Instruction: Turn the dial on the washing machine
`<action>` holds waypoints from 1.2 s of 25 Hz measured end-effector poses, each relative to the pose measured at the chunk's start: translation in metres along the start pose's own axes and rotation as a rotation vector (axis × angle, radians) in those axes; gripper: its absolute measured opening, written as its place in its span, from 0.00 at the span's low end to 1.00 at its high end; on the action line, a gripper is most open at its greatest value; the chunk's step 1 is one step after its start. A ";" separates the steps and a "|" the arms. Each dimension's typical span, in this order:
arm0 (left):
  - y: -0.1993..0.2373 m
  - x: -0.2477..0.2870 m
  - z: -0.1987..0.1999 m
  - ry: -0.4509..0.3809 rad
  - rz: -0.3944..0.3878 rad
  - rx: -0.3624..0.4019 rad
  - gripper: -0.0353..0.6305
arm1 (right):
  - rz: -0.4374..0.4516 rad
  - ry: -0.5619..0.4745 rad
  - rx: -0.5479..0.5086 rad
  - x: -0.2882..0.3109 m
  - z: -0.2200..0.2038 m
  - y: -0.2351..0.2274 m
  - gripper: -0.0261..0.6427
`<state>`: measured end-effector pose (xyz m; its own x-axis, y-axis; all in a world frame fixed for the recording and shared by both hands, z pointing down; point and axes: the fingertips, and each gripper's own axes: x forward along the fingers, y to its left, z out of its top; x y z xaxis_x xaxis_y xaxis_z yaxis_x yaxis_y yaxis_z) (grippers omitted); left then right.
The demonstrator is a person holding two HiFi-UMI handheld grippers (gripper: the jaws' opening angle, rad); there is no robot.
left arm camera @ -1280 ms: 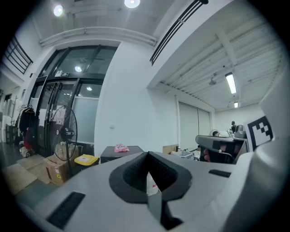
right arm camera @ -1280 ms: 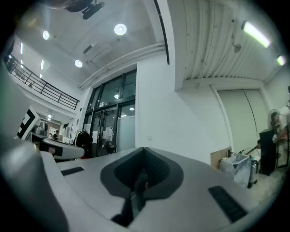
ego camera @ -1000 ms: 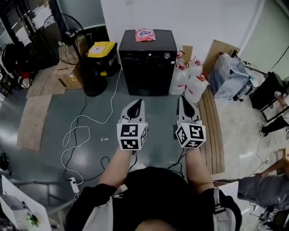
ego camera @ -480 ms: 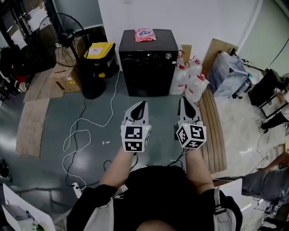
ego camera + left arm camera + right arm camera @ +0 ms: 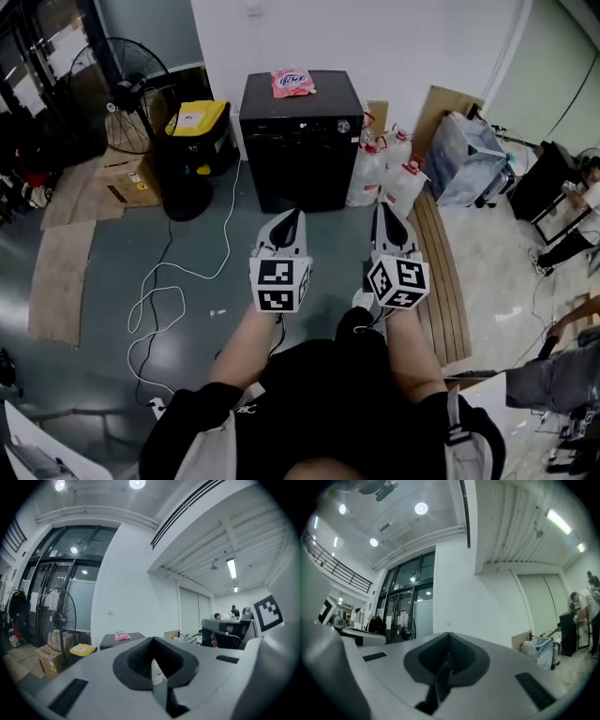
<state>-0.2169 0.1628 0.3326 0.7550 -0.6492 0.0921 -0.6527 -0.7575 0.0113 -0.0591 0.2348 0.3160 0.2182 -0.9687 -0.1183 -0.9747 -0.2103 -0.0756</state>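
Observation:
The black washing machine [image 5: 300, 150] stands against the white wall, with a small silver dial [image 5: 343, 126] at the right of its control strip and a pink packet [image 5: 292, 82] on top. Both grippers are held side by side at waist height, well short of the machine and pointing toward it. My left gripper [image 5: 292, 217] is shut and holds nothing; in the left gripper view its jaws [image 5: 152, 643] meet, and the machine's top [image 5: 112, 644] shows beyond. My right gripper [image 5: 382, 208] is also shut and empty [image 5: 449, 654].
A standing fan [image 5: 122, 80], a yellow-lidded black bin [image 5: 192, 127] and a cardboard box [image 5: 127, 178] are left of the machine. Plastic jugs [image 5: 380, 173], a grey bag [image 5: 473, 159] and wooden planks [image 5: 441, 272] are on its right. A white cable [image 5: 178, 272] trails across the floor.
The person has stepped forward; the machine sits slightly closer and a foot now shows below the right gripper. Both grippers stay shut and side by side.

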 end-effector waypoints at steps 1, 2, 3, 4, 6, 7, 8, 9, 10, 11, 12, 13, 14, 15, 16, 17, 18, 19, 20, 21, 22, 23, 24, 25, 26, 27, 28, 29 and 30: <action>0.002 0.005 -0.002 0.000 0.003 0.008 0.07 | -0.002 -0.007 0.003 0.004 0.000 -0.002 0.04; 0.004 0.009 -0.003 -0.003 0.005 0.014 0.07 | -0.003 -0.015 0.004 0.007 0.000 -0.005 0.04; 0.005 0.014 -0.002 -0.007 0.007 0.019 0.07 | -0.003 -0.022 0.003 0.012 0.000 -0.009 0.04; 0.006 0.020 -0.001 -0.011 0.009 0.025 0.07 | -0.002 -0.029 0.001 0.017 0.001 -0.013 0.04; 0.007 0.035 0.003 -0.018 0.015 0.039 0.07 | 0.002 -0.038 0.002 0.032 0.000 -0.022 0.04; 0.008 0.044 0.004 -0.020 0.017 0.044 0.07 | 0.005 -0.040 0.005 0.040 -0.001 -0.027 0.04; 0.008 0.054 0.005 -0.022 0.020 0.048 0.07 | 0.007 -0.041 0.009 0.048 -0.004 -0.033 0.04; 0.009 0.065 0.006 -0.024 0.023 0.053 0.07 | 0.010 -0.041 0.013 0.058 -0.007 -0.038 0.04; 0.010 0.076 0.005 -0.025 0.027 0.056 0.07 | 0.014 -0.041 0.017 0.068 -0.010 -0.044 0.04; 0.012 0.088 0.004 -0.025 0.033 0.059 0.07 | 0.020 -0.040 0.020 0.079 -0.015 -0.050 0.04; 0.013 0.100 0.002 -0.023 0.039 0.060 0.07 | 0.027 -0.036 0.023 0.091 -0.020 -0.056 0.04; 0.013 0.113 0.000 -0.017 0.045 0.061 0.07 | 0.036 -0.030 0.026 0.103 -0.026 -0.063 0.04; 0.014 0.127 -0.002 -0.009 0.052 0.062 0.07 | 0.045 -0.022 0.031 0.117 -0.031 -0.070 0.04; 0.015 0.142 -0.004 0.000 0.058 0.061 0.07 | 0.056 -0.013 0.036 0.131 -0.035 -0.077 0.04; 0.016 0.157 -0.004 0.010 0.065 0.059 0.07 | 0.066 -0.004 0.041 0.146 -0.037 -0.085 0.04; 0.018 0.172 -0.004 0.021 0.072 0.056 0.07 | 0.075 0.004 0.044 0.161 -0.039 -0.091 0.04; 0.020 0.187 -0.003 0.031 0.079 0.053 0.07 | 0.082 0.011 0.045 0.175 -0.041 -0.098 0.04; 0.021 0.202 -0.003 0.039 0.084 0.050 0.07 | 0.090 0.016 0.046 0.188 -0.042 -0.105 0.04; 0.021 0.216 -0.002 0.045 0.090 0.047 0.07 | 0.097 0.022 0.047 0.201 -0.044 -0.113 0.04; 0.021 0.230 -0.001 0.050 0.097 0.043 0.07 | 0.104 0.028 0.048 0.214 -0.045 -0.121 0.04; 0.021 0.245 0.000 0.053 0.103 0.040 0.07 | 0.110 0.033 0.049 0.227 -0.047 -0.130 0.04; 0.021 0.259 0.002 0.057 0.110 0.037 0.07 | 0.115 0.038 0.049 0.239 -0.048 -0.138 0.04; 0.022 0.273 0.003 0.061 0.115 0.036 0.07 | 0.120 0.041 0.050 0.252 -0.049 -0.146 0.04; 0.022 0.287 0.004 0.065 0.119 0.035 0.07 | 0.124 0.044 0.051 0.263 -0.050 -0.154 0.04; 0.022 0.300 0.005 0.069 0.124 0.033 0.07 | 0.129 0.048 0.049 0.274 -0.052 -0.162 0.04; 0.023 0.314 0.005 0.074 0.130 0.029 0.07 | 0.134 0.053 0.047 0.285 -0.054 -0.169 0.04; 0.023 0.327 0.005 0.079 0.137 0.025 0.07 | 0.141 0.058 0.046 0.296 -0.057 -0.176 0.04; 0.024 0.339 0.004 0.084 0.144 0.022 0.07 | 0.149 0.063 0.046 0.306 -0.061 -0.183 0.04; 0.025 0.351 0.003 0.090 0.150 0.021 0.07 | 0.157 0.068 0.048 0.317 -0.064 -0.189 0.04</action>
<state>0.0316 -0.0842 0.3619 0.6397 -0.7473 0.1796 -0.7558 -0.6541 -0.0297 0.1908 -0.0409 0.3562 0.0586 -0.9961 -0.0653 -0.9928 -0.0513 -0.1085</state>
